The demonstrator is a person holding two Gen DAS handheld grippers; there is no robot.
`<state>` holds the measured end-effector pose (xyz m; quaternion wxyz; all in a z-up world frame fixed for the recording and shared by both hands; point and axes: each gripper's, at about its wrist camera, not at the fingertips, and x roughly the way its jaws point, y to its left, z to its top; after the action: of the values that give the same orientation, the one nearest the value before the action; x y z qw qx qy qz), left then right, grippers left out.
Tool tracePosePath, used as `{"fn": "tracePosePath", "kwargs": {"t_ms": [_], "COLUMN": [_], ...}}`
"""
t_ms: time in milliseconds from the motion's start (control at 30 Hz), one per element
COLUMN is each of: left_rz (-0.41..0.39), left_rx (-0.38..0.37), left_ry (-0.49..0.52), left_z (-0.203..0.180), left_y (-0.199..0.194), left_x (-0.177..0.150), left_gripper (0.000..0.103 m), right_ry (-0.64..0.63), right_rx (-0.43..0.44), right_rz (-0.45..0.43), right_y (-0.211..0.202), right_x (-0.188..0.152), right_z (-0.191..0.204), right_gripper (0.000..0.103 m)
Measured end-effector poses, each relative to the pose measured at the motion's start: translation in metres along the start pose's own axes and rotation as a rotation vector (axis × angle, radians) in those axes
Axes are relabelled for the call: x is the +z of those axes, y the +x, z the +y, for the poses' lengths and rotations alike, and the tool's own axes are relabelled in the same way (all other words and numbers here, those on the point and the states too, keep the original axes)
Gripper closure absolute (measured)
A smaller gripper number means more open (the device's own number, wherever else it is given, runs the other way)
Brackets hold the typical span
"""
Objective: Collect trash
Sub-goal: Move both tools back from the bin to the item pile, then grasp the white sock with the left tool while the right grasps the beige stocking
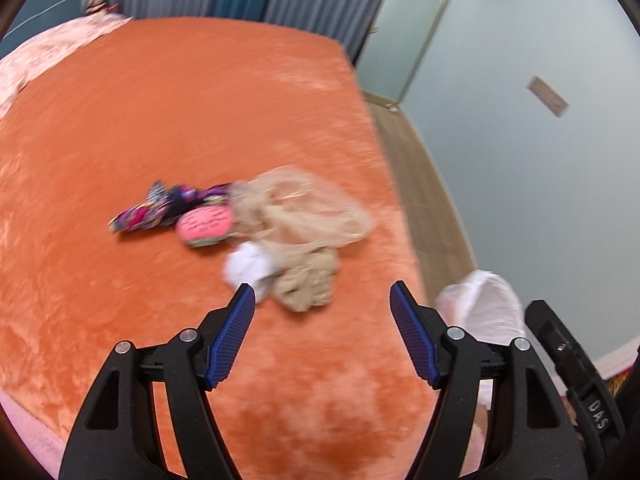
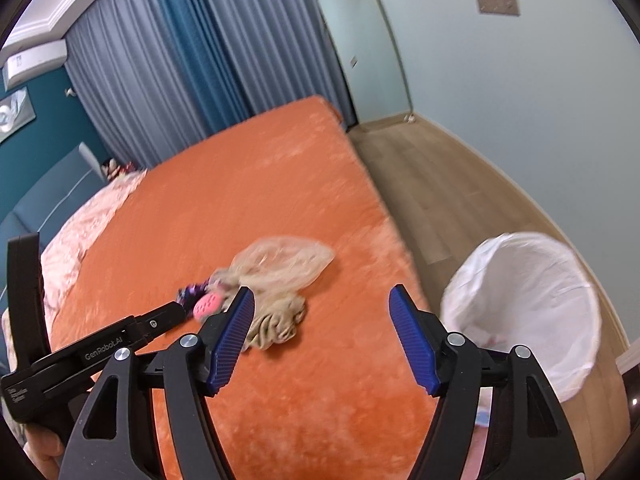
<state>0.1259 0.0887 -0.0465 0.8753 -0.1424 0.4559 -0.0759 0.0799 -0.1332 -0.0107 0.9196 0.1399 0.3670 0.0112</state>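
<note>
- Trash heap on the orange bed (image 1: 160, 120): clear bag (image 1: 308, 208), white wad (image 1: 250, 266), tan wad (image 1: 310, 284), pink wrapper (image 1: 204, 226); nothing blocks it
- White-lined bin (image 2: 528, 312) beside the bed; contents unclear
- Left gripper (image 1: 322, 300) and right gripper (image 2: 321, 300): jaws wide, holding nothing

This is a bedroom in a home. A wide bed (image 2: 248, 200) under a plush orange blanket fills the middle of both views, with a pale pink quilt (image 2: 84, 232) bunched toward its far left end. Beyond that stands a blue padded headboard (image 2: 52, 196) against a dark teal wall. Full-height grey and blue curtains (image 2: 192, 60) hang across the top of the frame. A wall-mounted air conditioner (image 2: 34, 62) sits in the upper left. Light wood flooring (image 2: 432, 196) runs along the right side of the bed, and a pale wall (image 2: 540, 92) bounds it at right.
</note>
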Motion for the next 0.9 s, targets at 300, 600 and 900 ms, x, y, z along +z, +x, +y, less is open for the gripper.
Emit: {"fn": "tracePosePath", "kwargs": {"t_ms": [300,600,900], "left_rz": [0.095,0.178,0.256], "left_rx": [0.078,0.054,0.043], "left_ry": [-0.08,-0.046,-0.061], "left_z": [0.07,0.072,0.079], "left_y": [0.048,0.108,0.159], "left_x": [-0.005,0.003,0.007], "left_gripper": [0.037,0.037,0.043], "right_ry": [-0.051,-0.072,-0.066], "right_rx": [0.008,-0.011,-0.035], "right_rz": [0.126,0.214,0.276], "right_y": [0.068,0.126,0.175], "right_x": [-0.025,-0.037,-0.045], "right_z": [0.04,0.05,0.046], "right_gripper": [0.036,0.036,0.036]}}
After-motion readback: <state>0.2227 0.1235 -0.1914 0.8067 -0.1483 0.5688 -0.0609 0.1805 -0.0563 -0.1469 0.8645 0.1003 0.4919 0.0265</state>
